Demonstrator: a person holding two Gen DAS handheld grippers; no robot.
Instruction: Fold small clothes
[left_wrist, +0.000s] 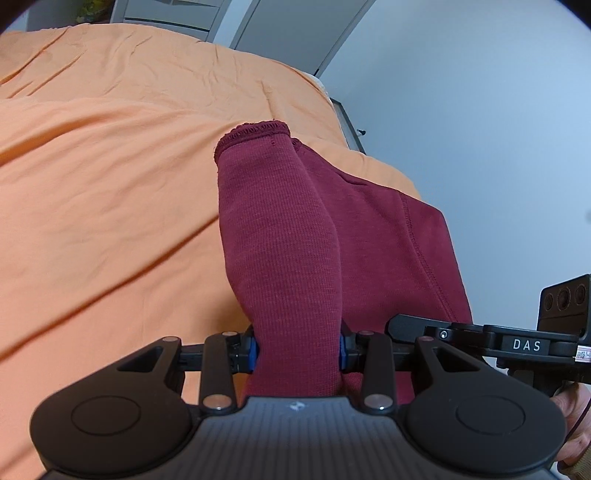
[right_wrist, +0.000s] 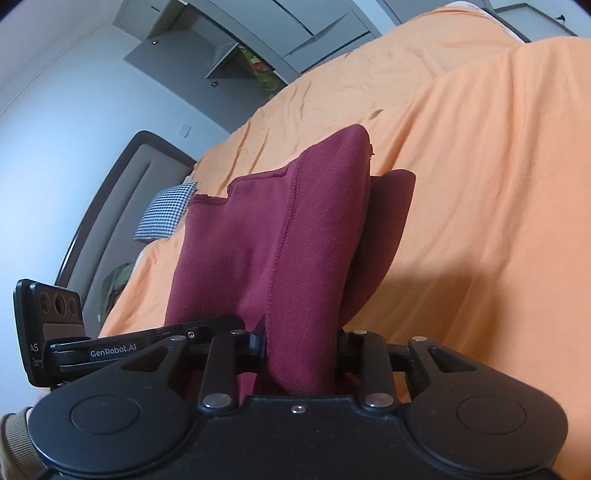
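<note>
The left gripper (left_wrist: 298, 349) and the right gripper (right_wrist: 301, 347) each have their jaws part way closed and pinched tight on a bunched end of the dark red garment (left_wrist: 284, 236), which hangs between them above the orange bed cover (left_wrist: 110, 184), over toward the side edge of the bed near the white wall (left_wrist: 480, 129). The cloth could slip out of one pinch, because each gripper holds only a thick bunch and not a flat edge. If the two hands come down unevenly, the garment may land crooked or crumpled, and the fold would come out messy.
</note>
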